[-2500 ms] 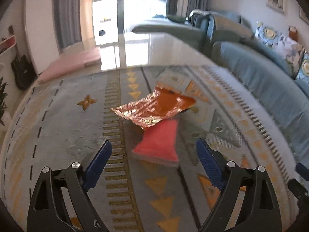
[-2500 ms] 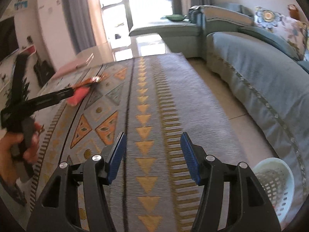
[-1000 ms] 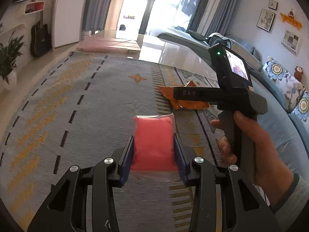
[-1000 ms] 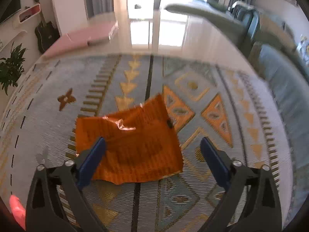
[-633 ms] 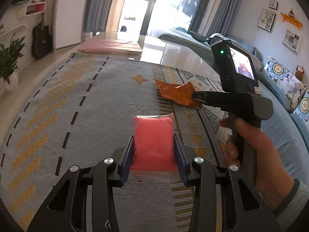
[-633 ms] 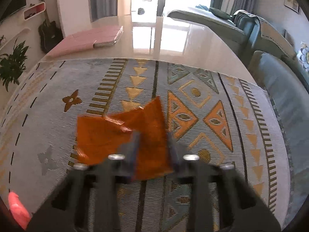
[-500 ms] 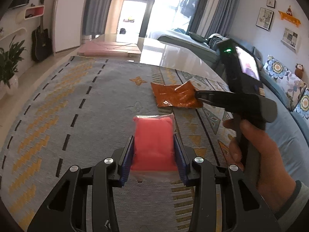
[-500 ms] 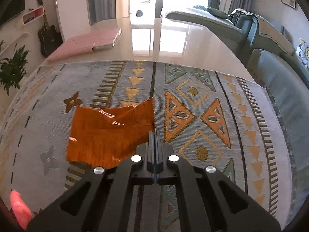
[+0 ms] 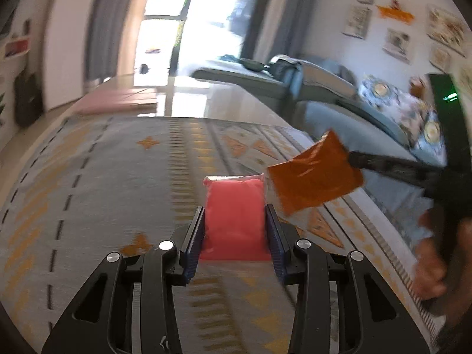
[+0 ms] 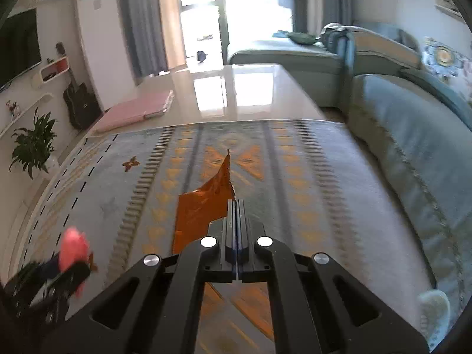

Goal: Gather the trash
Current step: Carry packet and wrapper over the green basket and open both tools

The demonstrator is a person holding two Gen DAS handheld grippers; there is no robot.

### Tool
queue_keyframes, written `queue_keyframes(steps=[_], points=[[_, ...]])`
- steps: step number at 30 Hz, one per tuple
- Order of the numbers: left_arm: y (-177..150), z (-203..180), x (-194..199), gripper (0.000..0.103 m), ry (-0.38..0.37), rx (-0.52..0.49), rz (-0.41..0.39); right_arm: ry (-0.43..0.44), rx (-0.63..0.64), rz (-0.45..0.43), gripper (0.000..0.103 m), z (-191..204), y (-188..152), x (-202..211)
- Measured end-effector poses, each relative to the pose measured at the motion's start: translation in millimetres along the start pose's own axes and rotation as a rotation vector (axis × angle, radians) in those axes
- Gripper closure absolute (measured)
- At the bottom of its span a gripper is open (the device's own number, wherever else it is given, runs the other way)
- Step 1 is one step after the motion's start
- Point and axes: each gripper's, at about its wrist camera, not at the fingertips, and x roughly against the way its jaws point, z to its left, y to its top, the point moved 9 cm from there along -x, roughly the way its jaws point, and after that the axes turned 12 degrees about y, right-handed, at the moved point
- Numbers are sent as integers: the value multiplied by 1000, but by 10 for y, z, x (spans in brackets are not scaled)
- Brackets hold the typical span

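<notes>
The orange wrapper [image 10: 203, 209] now hangs lifted, pinched by the right gripper [image 10: 236, 206]; the left gripper [image 9: 236, 230] clamps the pink packet [image 9: 234, 218]. The thin corner grip could slip.

A glossy table [image 10: 265, 88] carries a patterned grey-and-orange cloth [image 10: 295, 177] across its near part; a pink book [image 10: 135, 112] lies near the far left edge.

Left wrist view: looks forward along the left gripper [image 9: 236, 215], low and close over the grey patterned tablecloth [image 9: 97, 183], facing the bright balcony door [image 9: 165, 29]. Right wrist view: looks along the right gripper [image 10: 236, 206], somewhat higher, facing the same door. Both views share the tablecloth, the flat pink case [image 10: 135, 112], the blue-grey sofa [image 10: 413, 147], the crinkled orange foil wrapper [image 9: 312, 174] and the pink plastic packet [image 10: 73, 247].
</notes>
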Motion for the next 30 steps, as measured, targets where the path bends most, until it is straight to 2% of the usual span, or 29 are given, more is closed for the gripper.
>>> queue_keyframes(steps=[6, 12, 19, 21, 24, 30], points=[[8, -647, 398, 65, -108, -42, -2, -72, -48, -40, 103, -525, -349, 1024], [71, -1549, 871, 65, -243, -117, -33, -149, -117, -113, 103, -968, -639, 2004], [-251, -2756, 1092, 65, -396, -230, -6, -311, -205, -151, 103, -1662, -1166, 2952], [-408, -3072, 1059, 65, -437, -260, 26, -355, -243, -143, 103, -1912, -1362, 3105], [-742, -3512, 879, 65, -488, -310, 115, -412, -287, -119, 103, -2205, -1639, 3202], [-1260, -3954, 490, 65, -545, -393, 264, -539, -397, -33, 103, -2820, -2274, 3150]])
